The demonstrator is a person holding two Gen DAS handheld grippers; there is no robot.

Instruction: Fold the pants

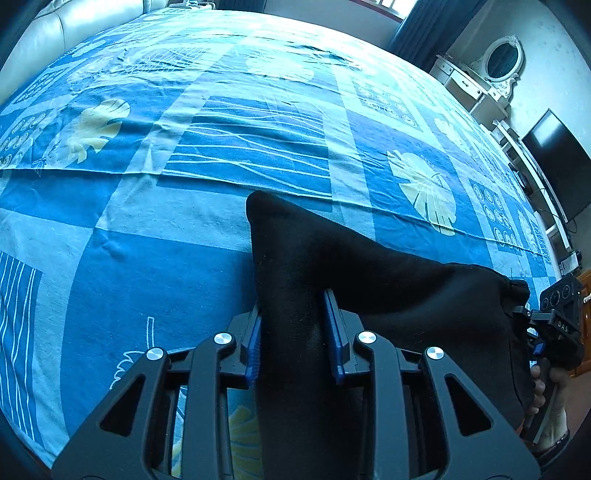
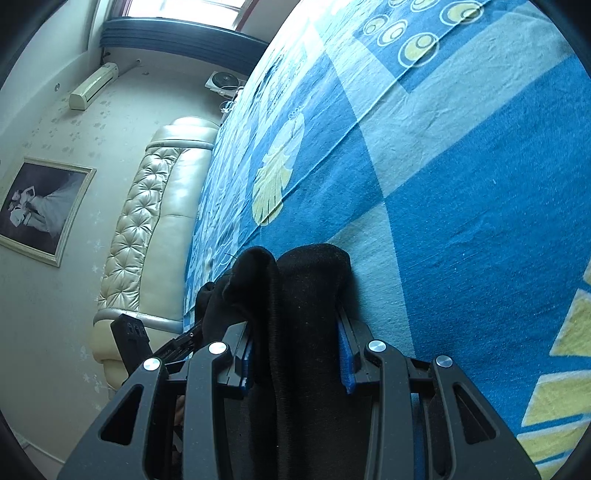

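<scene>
My left gripper (image 1: 293, 332) and right gripper (image 2: 295, 354) each clamp bunched cloth of the black knit pants (image 1: 369, 266), held above the blue leaf-patterned bedsheet (image 1: 184, 206). The garment's long axis spans between both grippers, neither nearer.

Blue patterned bedsheet (image 1: 221, 155), cream tufted headboard (image 2: 147, 221), white vanity mirror (image 1: 502, 61), dark TV (image 1: 557, 162), daylit window (image 2: 184, 9).

Both grippers, left (image 1: 293, 332) and right (image 2: 295, 350), clamped closed.
</scene>
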